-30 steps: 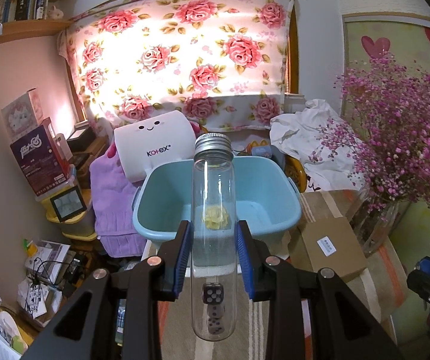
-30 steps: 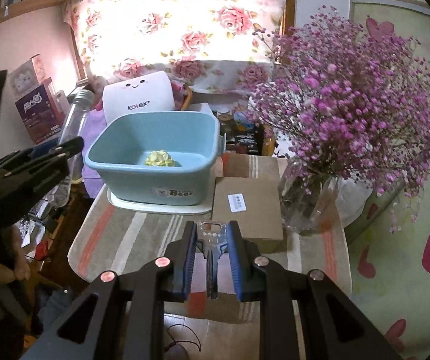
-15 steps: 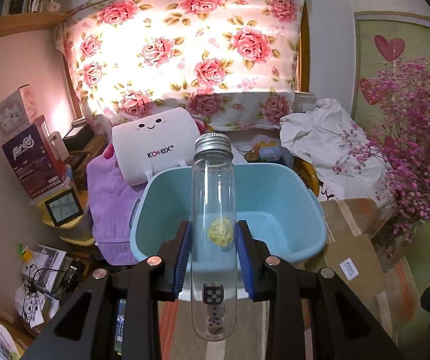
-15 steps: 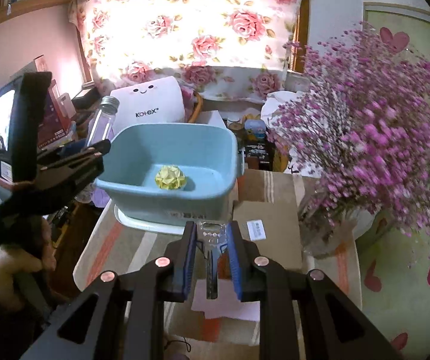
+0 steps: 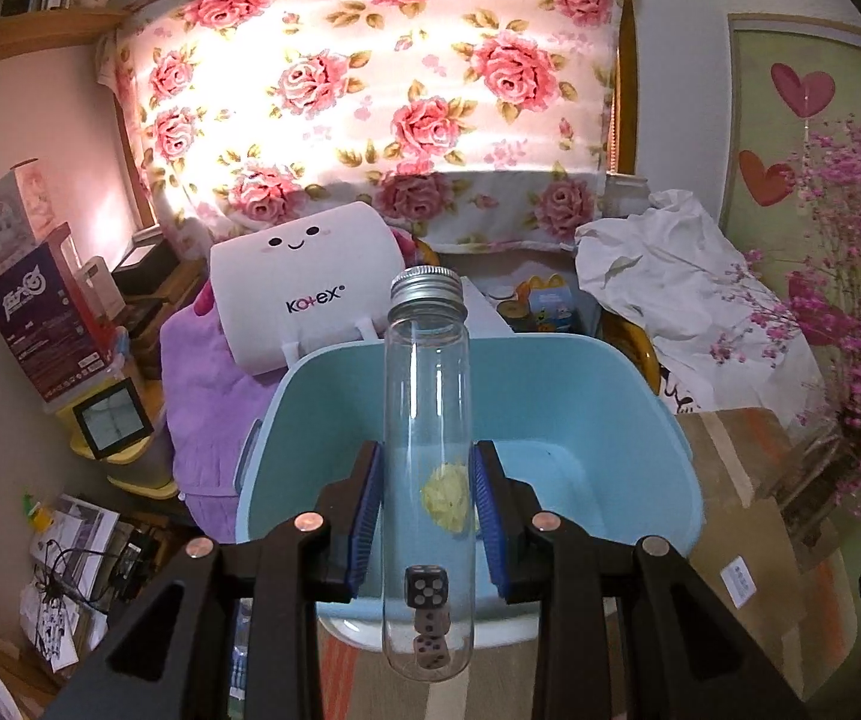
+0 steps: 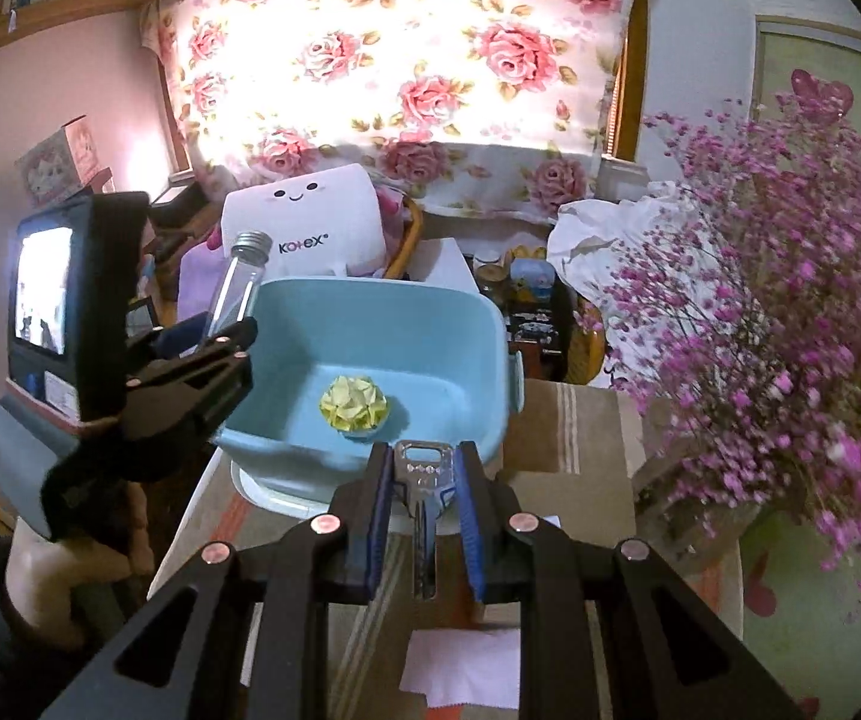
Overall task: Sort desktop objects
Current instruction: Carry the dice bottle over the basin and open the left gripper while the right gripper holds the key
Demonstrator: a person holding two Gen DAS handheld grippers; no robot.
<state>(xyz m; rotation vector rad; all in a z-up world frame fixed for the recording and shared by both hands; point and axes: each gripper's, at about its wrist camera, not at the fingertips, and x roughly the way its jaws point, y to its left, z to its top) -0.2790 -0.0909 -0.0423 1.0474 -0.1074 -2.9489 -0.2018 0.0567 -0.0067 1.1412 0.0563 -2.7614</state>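
My left gripper (image 5: 427, 510) is shut on a clear tube bottle (image 5: 427, 420) with a metal cap and dice at its bottom, held upright over the near edge of the light blue tub (image 5: 628, 396). A yellow paper flower (image 6: 353, 411) lies on the tub floor (image 6: 430, 354). My right gripper (image 6: 424, 498) is shut on a silver key (image 6: 424, 480) just in front of the tub's near rim. The left gripper (image 6: 220, 342) and bottle (image 6: 238, 282) show at the tub's left rim in the right wrist view.
A cardboard box (image 5: 748, 564) lies right of the tub on the striped cloth. A vase of pink flowers (image 6: 790, 324) stands at the right. A white Kotex pillow (image 5: 304, 294) sits behind the tub. A white paper (image 6: 466, 666) lies near me.
Both grippers have moved forward toward the tub, which now looks larger. The left gripper with the bottle has come over the tub's left rim. Both grips are unchanged.
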